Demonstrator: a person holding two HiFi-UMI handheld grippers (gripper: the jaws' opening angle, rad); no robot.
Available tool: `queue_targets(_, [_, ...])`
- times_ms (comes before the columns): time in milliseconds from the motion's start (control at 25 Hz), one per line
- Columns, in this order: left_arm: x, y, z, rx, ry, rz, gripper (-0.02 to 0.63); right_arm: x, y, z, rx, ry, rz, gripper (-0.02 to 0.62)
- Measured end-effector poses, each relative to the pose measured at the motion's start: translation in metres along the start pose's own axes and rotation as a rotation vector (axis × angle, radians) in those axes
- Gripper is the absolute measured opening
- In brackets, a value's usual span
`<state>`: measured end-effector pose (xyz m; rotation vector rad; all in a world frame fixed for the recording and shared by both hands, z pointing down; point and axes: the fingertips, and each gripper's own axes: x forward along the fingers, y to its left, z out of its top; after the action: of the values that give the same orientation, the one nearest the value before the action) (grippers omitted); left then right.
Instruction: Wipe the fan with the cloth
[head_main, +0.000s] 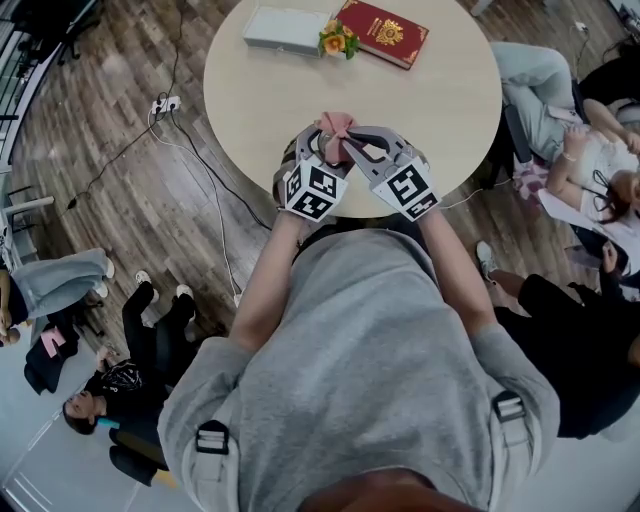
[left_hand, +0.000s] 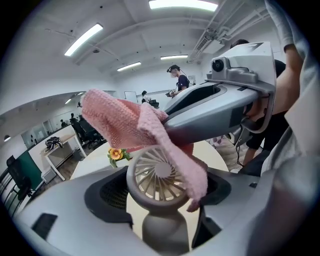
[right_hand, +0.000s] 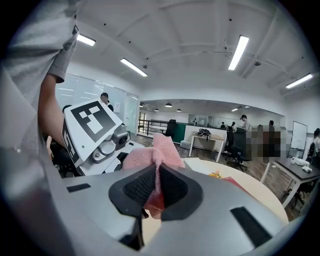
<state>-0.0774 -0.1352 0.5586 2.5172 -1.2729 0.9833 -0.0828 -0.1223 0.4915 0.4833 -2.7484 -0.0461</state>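
A small beige hand fan (left_hand: 157, 176) stands upright between my left gripper's (left_hand: 160, 202) jaws, which are shut on its handle. A pink knitted cloth (left_hand: 134, 125) drapes over the fan's top and right side. My right gripper (right_hand: 157, 187) is shut on that cloth (right_hand: 156, 152), pinching it between its pads. In the head view both grippers meet above the table's near edge, the left gripper (head_main: 322, 150) and right gripper (head_main: 352, 148) tip to tip with the cloth (head_main: 336, 123) bunched between them. The fan is hidden in the head view.
The round beige table (head_main: 440, 90) carries a white box (head_main: 283, 28), a small flower bunch (head_main: 338, 40) and a red book (head_main: 382, 32) at its far side. Cables (head_main: 200, 170) run across the wooden floor on the left. People sit to the right (head_main: 590, 170) and lower left (head_main: 120, 380).
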Motion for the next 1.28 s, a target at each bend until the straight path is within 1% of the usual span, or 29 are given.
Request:
queue_targets(160, [0.0,-0.002,0.001,0.008,0.0,0.003,0.38,0.001,0.011,0.002,0.002,-0.003,0.061,0.028])
queue_targets(360, [0.0,-0.005,0.002,0.032,0.002,0.002,0.38,0.002,0.023,-0.002,0.02,0.022,0.115,0.028])
queue_targets(560, [-0.002,0.0,0.0,0.029,0.005,0.014,0.38,0.001,0.035,-0.008,0.036,0.05,0.163,0.028])
queue_targets(800, [-0.006,0.008,-0.002,0.03,0.01,0.031,0.38,-0.003,0.033,-0.014,0.01,0.083,0.135,0.028])
queue_targets(1040, [-0.003,0.002,-0.003,0.04,0.019,0.018,0.38,0.0,0.018,-0.012,-0.018,0.096,0.09,0.028])
queue_targets(1160, [0.0,-0.003,-0.003,0.043,0.018,0.0,0.38,0.005,0.012,-0.009,-0.031,0.095,0.087,0.028])
queue_targets(1280, [0.0,-0.009,-0.001,0.046,0.015,-0.015,0.38,0.011,0.013,-0.003,-0.037,0.093,0.105,0.028])
